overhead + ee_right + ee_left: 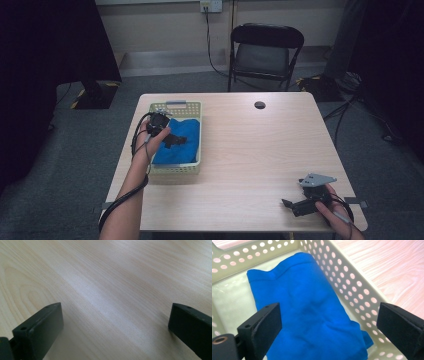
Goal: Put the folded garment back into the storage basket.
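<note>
Pale wooden desk (250,150) carries a cream perforated plastic basket (176,169) near its left edge, with a crumpled blue cloth (182,142) inside. Your left gripper (329,322) hangs over the cloth, jaws wide apart, seemingly not touching. Your right gripper (295,205), jaws spread, sits near the desk's near-right corner.

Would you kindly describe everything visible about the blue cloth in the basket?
The blue cloth is plain, soft fabric, loosely folded and rumpled, with a hemmed edge at its far end. It lies flat in the pale perforated basket, against one long wall. The open left gripper hovers over it; contact cannot be told.
</note>
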The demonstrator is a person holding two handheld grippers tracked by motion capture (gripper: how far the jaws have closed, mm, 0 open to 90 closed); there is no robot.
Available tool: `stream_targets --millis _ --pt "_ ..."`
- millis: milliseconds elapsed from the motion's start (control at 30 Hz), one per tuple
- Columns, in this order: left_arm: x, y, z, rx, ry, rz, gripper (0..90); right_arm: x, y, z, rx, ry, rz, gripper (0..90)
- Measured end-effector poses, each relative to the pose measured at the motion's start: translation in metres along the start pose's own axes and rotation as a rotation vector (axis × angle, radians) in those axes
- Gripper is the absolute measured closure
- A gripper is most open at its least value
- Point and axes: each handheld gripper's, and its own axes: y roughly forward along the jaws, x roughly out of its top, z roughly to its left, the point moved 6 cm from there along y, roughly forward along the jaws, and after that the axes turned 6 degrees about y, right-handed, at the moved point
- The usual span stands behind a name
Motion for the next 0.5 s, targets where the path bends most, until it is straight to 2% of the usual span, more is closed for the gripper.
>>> stream_targets --millis 500 --pt "-0.003 -0.011 -0.004 -0.013 0.002 -0.039 5.6 0.000 0.000 0.000 0.000 0.000 0.000 0.0"
